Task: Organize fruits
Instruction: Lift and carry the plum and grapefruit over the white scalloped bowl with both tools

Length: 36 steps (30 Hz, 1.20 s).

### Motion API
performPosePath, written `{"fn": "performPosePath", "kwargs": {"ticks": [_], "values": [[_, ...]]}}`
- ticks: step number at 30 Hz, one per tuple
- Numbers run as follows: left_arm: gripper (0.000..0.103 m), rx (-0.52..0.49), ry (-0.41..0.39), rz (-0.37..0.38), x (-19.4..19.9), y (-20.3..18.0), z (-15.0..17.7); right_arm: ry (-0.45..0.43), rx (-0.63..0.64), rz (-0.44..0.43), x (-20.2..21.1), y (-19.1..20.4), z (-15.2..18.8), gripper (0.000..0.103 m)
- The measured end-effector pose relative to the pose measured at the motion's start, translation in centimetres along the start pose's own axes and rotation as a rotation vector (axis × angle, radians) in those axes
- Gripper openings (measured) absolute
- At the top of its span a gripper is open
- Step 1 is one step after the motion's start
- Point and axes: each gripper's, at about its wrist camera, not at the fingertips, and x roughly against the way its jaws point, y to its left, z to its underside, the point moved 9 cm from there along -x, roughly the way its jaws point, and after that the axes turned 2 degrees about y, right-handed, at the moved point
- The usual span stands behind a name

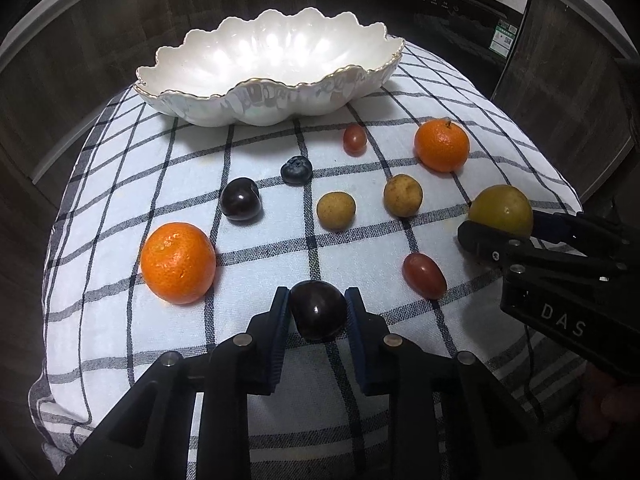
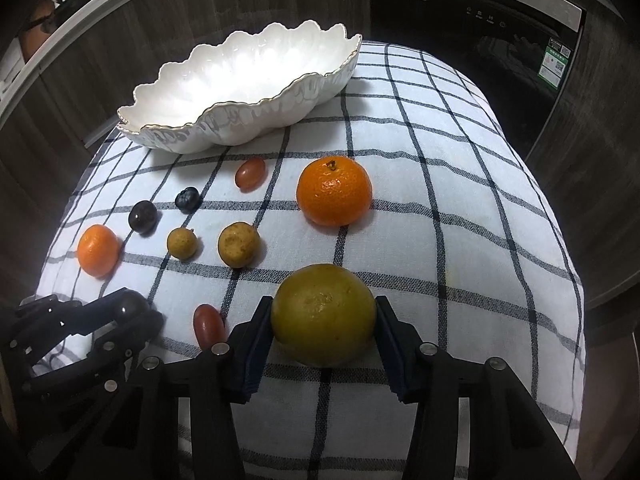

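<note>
A scalloped white bowl (image 1: 272,64) stands empty at the far side of a checked cloth (image 1: 360,248). Loose fruit lies in front of it: two mandarins (image 1: 178,262) (image 1: 441,143), a second dark plum (image 1: 240,199), a blueberry (image 1: 296,169), two small tan fruits (image 1: 336,211) (image 1: 403,195) and two red grapes (image 1: 355,138) (image 1: 424,275). My left gripper (image 1: 317,300) is shut on a dark plum (image 1: 318,310) that rests on the cloth. At the near right, my right gripper (image 2: 324,304) is shut on a yellow-green citrus fruit (image 2: 324,314), a pad pressing on each side of it.
The cloth covers a rounded raised surface that falls away at its edges. Behind stand dark wooden cabinets and a black built-in appliance (image 2: 500,40). The two grippers sit side by side, with a red grape (image 2: 208,325) between them.
</note>
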Motion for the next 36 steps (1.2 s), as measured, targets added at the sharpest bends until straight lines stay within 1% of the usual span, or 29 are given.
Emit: {"fn": "performPosePath", "kwargs": {"ticks": [7, 13, 18, 22, 29, 36], "values": [[0.028, 0.01, -0.019, -0.004, 0.8, 0.5, -0.5, -0.014, -0.004, 0.0, 0.6, 0.0, -0.4, 0.05], [0.028, 0.034, -0.031, 0.001, 1.3, 1.1, -0.9, -0.05, 0.009, -0.001, 1.7, 0.2, -0.8, 0.05], [0.028, 0.034, -0.047, -0.012, 2.0, 1.4, -1.4, -0.077, 0.001, 0.003, 2.8, -0.1, -1.4, 0.05], [0.028, 0.016, -0.072, -0.017, 3.0, 1.2, -2.2, -0.088, -0.008, 0.003, 3.5, -0.3, -1.9, 0.05], [0.028, 0.021, -0.103, -0.023, 4.3, 1.5, -3.6, -0.12, 0.001, 0.002, 4.8, -0.1, -3.0, 0.05], [0.028, 0.031, -0.13, -0.032, 5.2, 2.3, -5.5, -0.148, 0.008, -0.004, 5.4, 0.2, -5.1, 0.05]]}}
